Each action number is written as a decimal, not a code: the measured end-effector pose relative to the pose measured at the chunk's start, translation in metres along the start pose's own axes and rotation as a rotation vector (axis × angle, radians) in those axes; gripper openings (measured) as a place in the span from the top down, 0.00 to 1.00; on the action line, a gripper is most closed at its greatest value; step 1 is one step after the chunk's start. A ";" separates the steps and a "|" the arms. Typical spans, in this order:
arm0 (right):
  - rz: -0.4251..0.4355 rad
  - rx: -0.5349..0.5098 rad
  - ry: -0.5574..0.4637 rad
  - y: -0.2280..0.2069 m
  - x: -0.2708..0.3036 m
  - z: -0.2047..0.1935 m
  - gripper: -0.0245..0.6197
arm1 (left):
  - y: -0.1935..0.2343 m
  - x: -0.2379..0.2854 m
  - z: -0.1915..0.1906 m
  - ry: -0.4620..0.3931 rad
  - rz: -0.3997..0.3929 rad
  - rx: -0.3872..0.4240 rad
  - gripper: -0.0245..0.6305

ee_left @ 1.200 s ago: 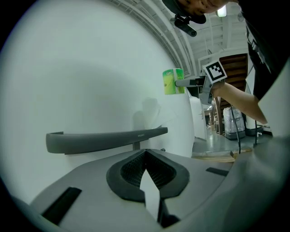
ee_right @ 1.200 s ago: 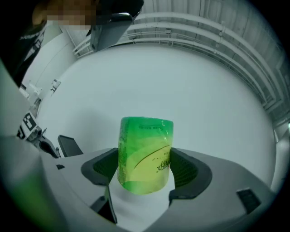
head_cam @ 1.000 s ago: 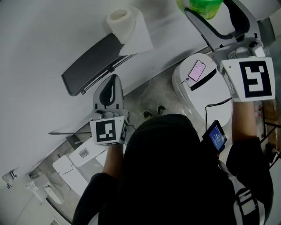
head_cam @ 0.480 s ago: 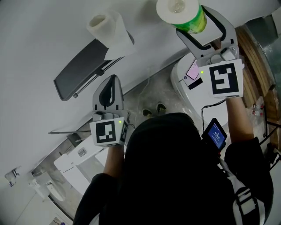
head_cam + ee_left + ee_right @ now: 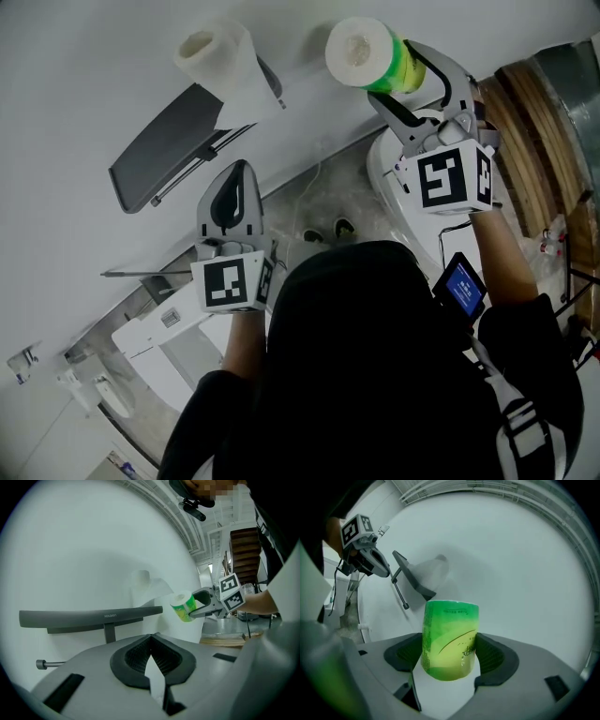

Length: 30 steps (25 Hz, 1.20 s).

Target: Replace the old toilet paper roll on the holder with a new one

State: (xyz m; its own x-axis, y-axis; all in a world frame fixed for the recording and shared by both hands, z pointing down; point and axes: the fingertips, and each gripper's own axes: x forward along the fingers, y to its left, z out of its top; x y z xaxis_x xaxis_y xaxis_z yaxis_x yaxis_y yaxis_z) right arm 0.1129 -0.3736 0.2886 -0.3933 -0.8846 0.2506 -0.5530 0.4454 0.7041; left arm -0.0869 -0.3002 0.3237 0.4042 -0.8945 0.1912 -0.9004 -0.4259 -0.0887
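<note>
Clamping a glossy green-wrapped cylindrical roll (image 5: 450, 639), the right hand-held gripper (image 5: 392, 71) is raised; the left hand-held gripper (image 5: 151, 639) is closed, empty.

Old roll (image 5: 217, 58), apparently on wall holder (image 5: 164, 150)

Upper left of the head view, the old roll (image 5: 220, 58) sits against the wall (image 5: 84, 75), at the upper end of the holder (image 5: 164, 155). To its right, apart from it, the new roll (image 5: 366, 53) stands between the jaws of the right gripper (image 5: 408, 80) — above the toilet (image 5: 386, 178). The left gripper (image 5: 238, 178), jaws together, lies below the holder — left of centre.
</note>
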 end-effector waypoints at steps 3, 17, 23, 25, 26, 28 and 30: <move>0.038 -0.003 0.000 0.017 0.012 -0.004 0.41 | 0.003 0.002 0.000 0.005 0.015 0.004 0.94; 0.151 -0.297 0.033 0.087 0.052 -0.009 0.41 | 0.019 -0.005 -0.002 0.017 0.082 -0.002 0.94; 0.182 -0.349 0.023 0.106 0.063 -0.005 0.41 | 0.026 -0.010 -0.007 0.037 0.112 0.002 0.94; 0.191 -0.359 0.016 0.111 0.065 -0.001 0.41 | 0.025 -0.010 -0.006 0.036 0.115 0.004 0.94; 0.192 -0.366 0.012 0.113 0.067 0.001 0.41 | 0.025 -0.010 -0.005 0.034 0.115 0.001 0.94; 0.192 -0.376 0.003 0.118 0.070 0.006 0.41 | 0.024 -0.010 -0.004 0.035 0.117 0.000 0.94; 0.189 -0.386 -0.004 0.121 0.071 0.010 0.41 | 0.024 -0.011 -0.004 0.041 0.124 0.002 0.94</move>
State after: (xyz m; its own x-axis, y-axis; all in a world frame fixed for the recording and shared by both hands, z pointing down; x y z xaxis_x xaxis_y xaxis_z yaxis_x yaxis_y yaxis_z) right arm 0.0104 -0.3808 0.3847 -0.4649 -0.7914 0.3969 -0.1555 0.5143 0.8434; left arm -0.1137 -0.2996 0.3235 0.2830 -0.9339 0.2185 -0.9428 -0.3127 -0.1157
